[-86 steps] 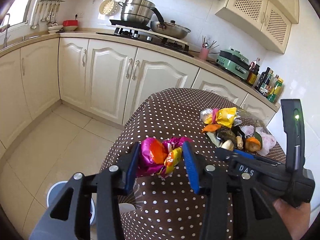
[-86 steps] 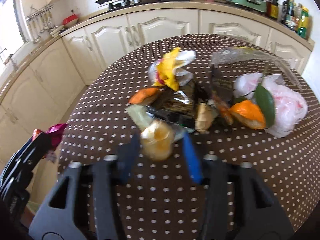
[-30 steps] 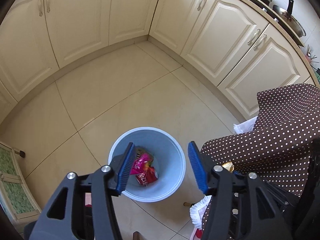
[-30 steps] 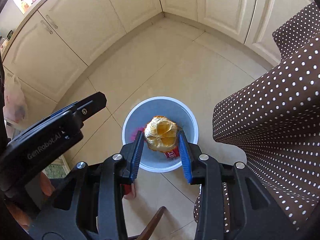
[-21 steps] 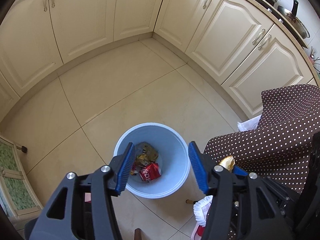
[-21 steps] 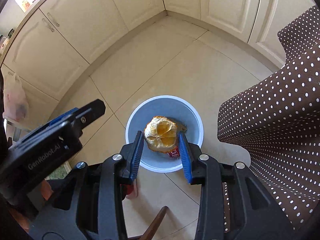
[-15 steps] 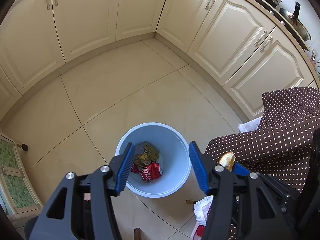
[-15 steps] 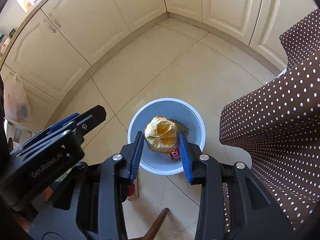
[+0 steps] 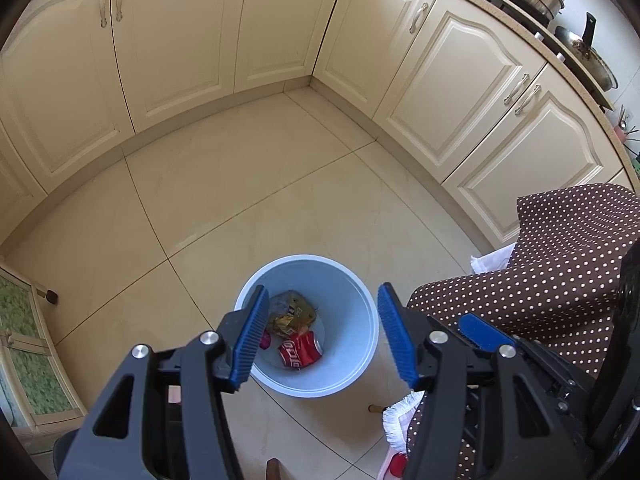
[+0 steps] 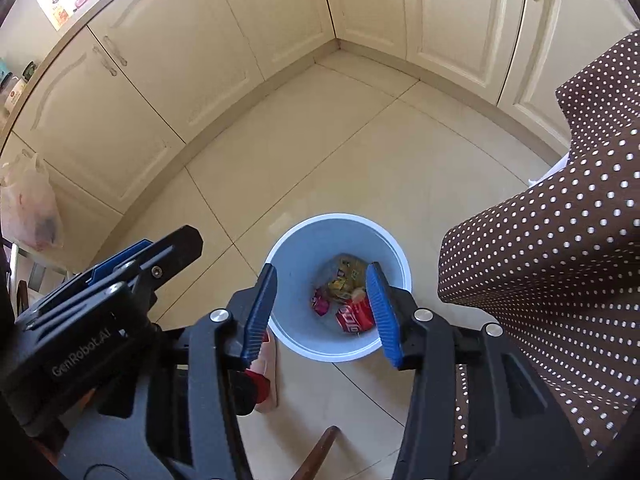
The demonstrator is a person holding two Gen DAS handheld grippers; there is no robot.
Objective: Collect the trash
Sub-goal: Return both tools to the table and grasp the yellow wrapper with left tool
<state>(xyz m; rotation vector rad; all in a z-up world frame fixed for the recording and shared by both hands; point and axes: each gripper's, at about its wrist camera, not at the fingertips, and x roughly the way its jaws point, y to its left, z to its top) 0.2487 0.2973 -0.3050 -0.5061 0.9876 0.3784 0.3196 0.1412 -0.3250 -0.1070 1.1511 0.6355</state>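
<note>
Both claws hang over the pale blue bin (image 10: 394, 250) on the tiled floor. The right claw (image 10: 322, 312) is opening with nothing between its pads, and the left claw (image 9: 320, 334) stands apart and empty. In the bin lie a red can (image 9: 300, 354), a yellowish wrapper (image 10: 344, 276) and a pink scrap (image 10: 319, 304).

Bright daylight, sharp, fisheye-warped edges

The bin (image 9: 362, 344) at lower centre looks like smooth pale-blue plastic; the can (image 9: 301, 353) inside is glossy red metal; the floor (image 9: 240, 184) is polished cream tile; the tablecloth (image 10: 560, 240) at right is matt dotted brown cloth; the cupboard doors (image 9: 180, 32) are satin cream.
</note>
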